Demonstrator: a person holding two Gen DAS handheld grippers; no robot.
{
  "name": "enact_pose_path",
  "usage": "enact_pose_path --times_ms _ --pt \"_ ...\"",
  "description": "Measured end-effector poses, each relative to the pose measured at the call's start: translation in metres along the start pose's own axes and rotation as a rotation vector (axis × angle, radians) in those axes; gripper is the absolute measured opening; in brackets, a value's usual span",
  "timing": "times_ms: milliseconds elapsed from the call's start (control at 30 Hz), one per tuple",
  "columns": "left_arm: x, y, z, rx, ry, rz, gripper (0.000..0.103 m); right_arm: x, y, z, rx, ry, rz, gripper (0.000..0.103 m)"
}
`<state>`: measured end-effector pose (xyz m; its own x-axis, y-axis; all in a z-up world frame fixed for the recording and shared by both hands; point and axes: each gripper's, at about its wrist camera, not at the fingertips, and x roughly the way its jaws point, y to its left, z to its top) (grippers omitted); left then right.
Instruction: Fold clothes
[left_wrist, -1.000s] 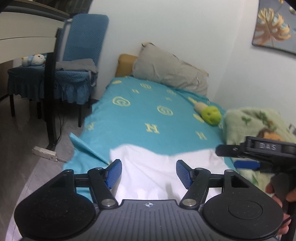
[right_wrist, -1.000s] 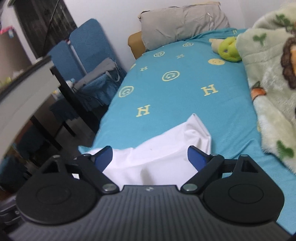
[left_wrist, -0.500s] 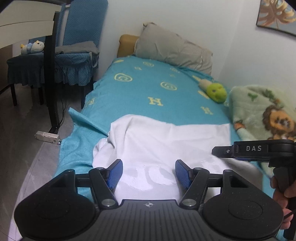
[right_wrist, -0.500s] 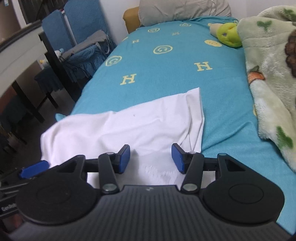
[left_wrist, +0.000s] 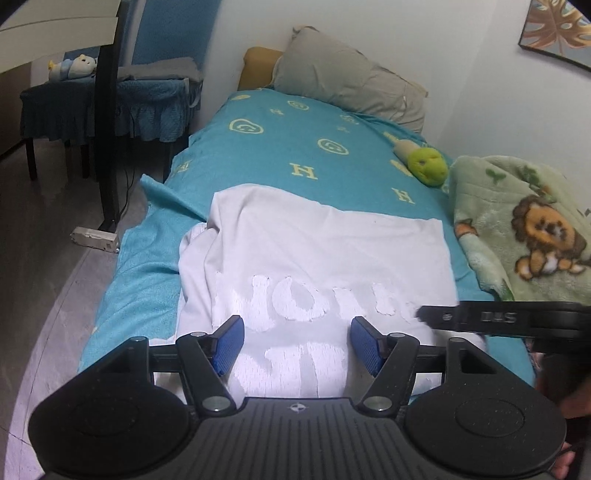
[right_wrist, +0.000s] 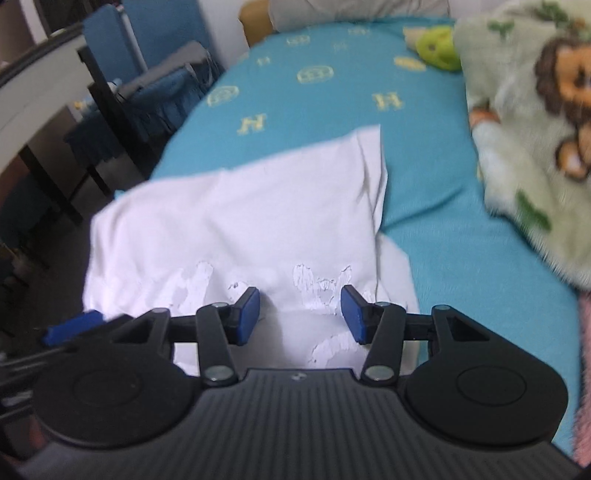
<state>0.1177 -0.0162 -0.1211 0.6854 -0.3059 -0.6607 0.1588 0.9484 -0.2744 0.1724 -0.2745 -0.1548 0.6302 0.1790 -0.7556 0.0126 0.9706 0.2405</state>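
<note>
A white T-shirt (left_wrist: 325, 254) lies spread on the turquoise bed cover (left_wrist: 295, 147), near the foot end of the bed and closer to its left edge, where one bunched part reaches the border. The printed letters on the cloth face up. The left tool (left_wrist: 297, 345) hangs over the near part of the shirt, its blue pads standing apart with the print showing between them; the pads do not press the cloth. The right tool (right_wrist: 300, 314) is over the near right part of the shirt; its jaws have just been closing but there is a clear gap, and the cloth lies below, not pinched. A lion blanket (right_wrist: 524, 122) lies at the right edge of the bed, apart from the shirt.
</note>
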Motion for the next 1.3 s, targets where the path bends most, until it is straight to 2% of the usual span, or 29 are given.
enact_pose_path --times_ms 100,167,433,533,667,767,833,867,933,1033,1100,1200,1300 --pt "-0.014 0.002 -0.003 -0.052 0.004 -0.058 0.073 0.000 0.002 0.000 0.000 -0.001 -0.001 0.051" --pt "-0.023 0.005 -0.007 -0.118 0.011 -0.133 0.078 -0.001 0.001 -0.001 0.000 -0.004 0.000 0.051" --pt "-0.014 0.032 -0.014 -0.393 0.076 -0.267 0.081 0.000 -0.001 0.000 0.021 0.000 0.008 0.051" --pt "-0.020 0.037 -0.011 -0.447 0.075 -0.285 0.081 0.000 -0.001 0.000 0.025 0.000 0.009 0.051" --pt "-0.035 0.029 -0.011 -0.454 0.055 -0.369 0.083 0.001 -0.001 0.001 0.031 0.002 0.010 0.052" --pt "-0.022 0.025 -0.018 -0.442 0.097 -0.364 0.083 0.003 -0.002 0.001 0.036 0.004 0.011 0.052" --pt "-0.006 0.029 -0.027 -0.467 0.132 -0.321 0.083 0.003 -0.002 0.001 0.035 0.004 0.010 0.052" --pt "0.003 0.032 -0.031 -0.491 0.150 -0.301 0.082 0.003 -0.001 0.001 0.033 0.004 0.008 0.053" --pt "0.020 0.044 -0.040 -0.600 0.173 -0.283 0.077 0.003 -0.001 0.001 0.033 0.004 0.008 0.053" --pt "0.027 0.063 -0.045 -0.754 0.106 -0.332 0.078 0.004 0.000 0.001 0.032 0.004 0.008 0.053" --pt "0.030 0.073 -0.047 -0.821 0.069 -0.339 0.072 0.004 0.001 0.001 0.031 0.005 0.006 0.053" --pt "0.030 0.081 -0.045 -0.865 0.019 -0.363 0.065 0.004 0.001 0.001 0.030 0.003 0.005 0.053" --pt "0.023 0.078 -0.041 -0.842 -0.069 -0.439 0.064 0.003 0.001 0.001 0.036 0.001 0.007 0.053"
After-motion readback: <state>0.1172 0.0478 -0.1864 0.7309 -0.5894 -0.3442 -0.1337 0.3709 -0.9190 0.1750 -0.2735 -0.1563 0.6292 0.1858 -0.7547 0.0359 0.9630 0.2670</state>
